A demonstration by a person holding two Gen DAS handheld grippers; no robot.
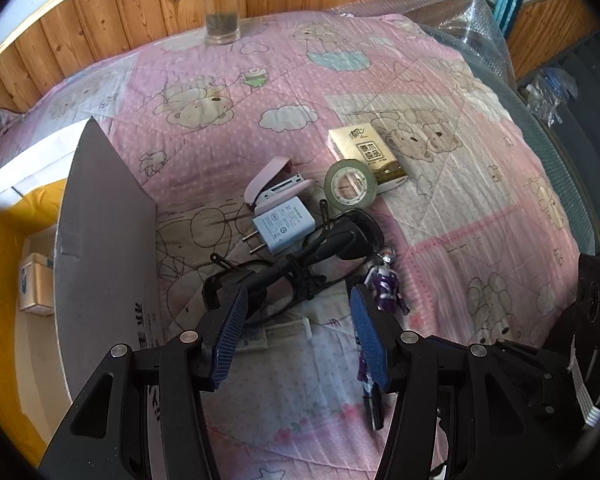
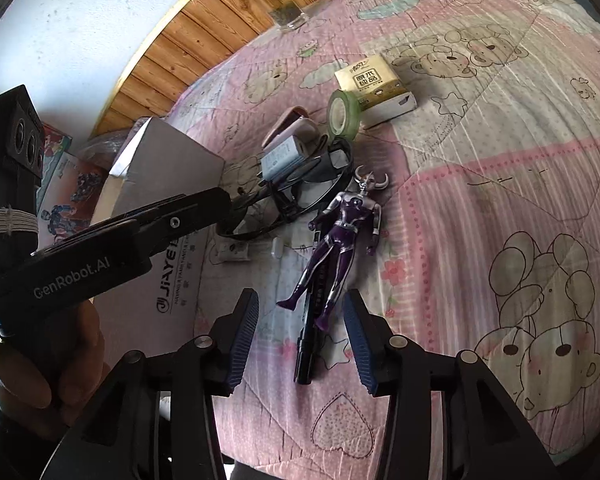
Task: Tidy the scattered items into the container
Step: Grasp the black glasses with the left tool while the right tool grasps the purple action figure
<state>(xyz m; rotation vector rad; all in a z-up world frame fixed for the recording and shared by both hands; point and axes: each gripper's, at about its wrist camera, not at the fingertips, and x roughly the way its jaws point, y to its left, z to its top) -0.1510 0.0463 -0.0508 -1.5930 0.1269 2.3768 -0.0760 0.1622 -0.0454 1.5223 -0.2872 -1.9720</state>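
I see the figure (image 2: 342, 232) lying flat, head far, feet near my right gripper (image 2: 302, 338); both it and the left gripper (image 1: 298, 334) are spread, empty.

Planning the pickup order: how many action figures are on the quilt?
1. The purple action figure lies beside the black cable bundle, ahead of the right tongs. Clutter could hide more.

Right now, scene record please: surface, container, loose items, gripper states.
surface: pink quilt
container: cardboard box, open, at the quilt's left edge
loose items: purple figure, black pen, white charger, tape roll, tissue pack, black cable bundle, pink stapler
left gripper: open, over the cable bundle
right gripper: open, above the figure's legs
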